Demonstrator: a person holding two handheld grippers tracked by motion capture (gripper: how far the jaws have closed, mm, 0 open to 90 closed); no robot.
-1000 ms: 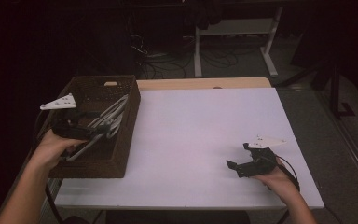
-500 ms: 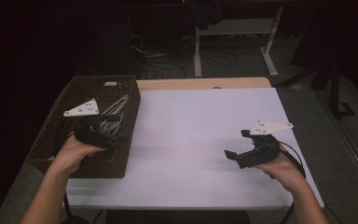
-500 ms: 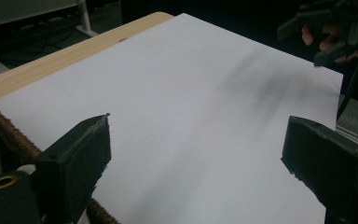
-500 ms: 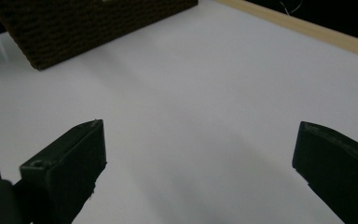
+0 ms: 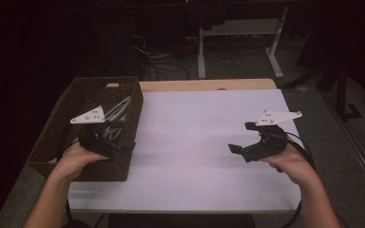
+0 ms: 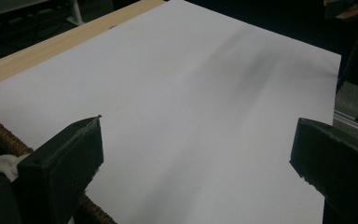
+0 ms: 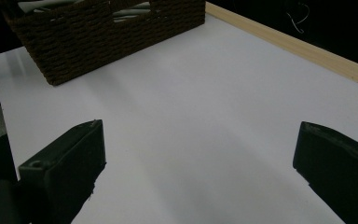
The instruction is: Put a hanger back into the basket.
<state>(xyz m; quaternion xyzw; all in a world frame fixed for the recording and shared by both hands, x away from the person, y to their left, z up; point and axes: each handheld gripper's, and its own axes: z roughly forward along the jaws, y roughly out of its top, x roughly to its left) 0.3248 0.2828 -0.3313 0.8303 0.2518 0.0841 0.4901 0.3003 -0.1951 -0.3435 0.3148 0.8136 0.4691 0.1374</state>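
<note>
High view, wicker basket (image 5: 76,142) lengthwise away from person, both tongs spread, empty

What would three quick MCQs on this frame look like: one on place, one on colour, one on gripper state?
1. Where is the basket?
A. at the table's left edge
B. mid-table
C. at the right edge

2. What colour is the basket?
A. white
B. dark brown
C. red

3. How do the left gripper's jaws stand?
A. shut on a utensil
B. shut on nothing
C. wide open, with nothing between them

Key:
1 A, the high view shows it on the left, by the left hand.
2 B, its woven wall is dark brown in the right gripper view.
3 C, the left gripper view shows bare white table between the jaws.
</note>
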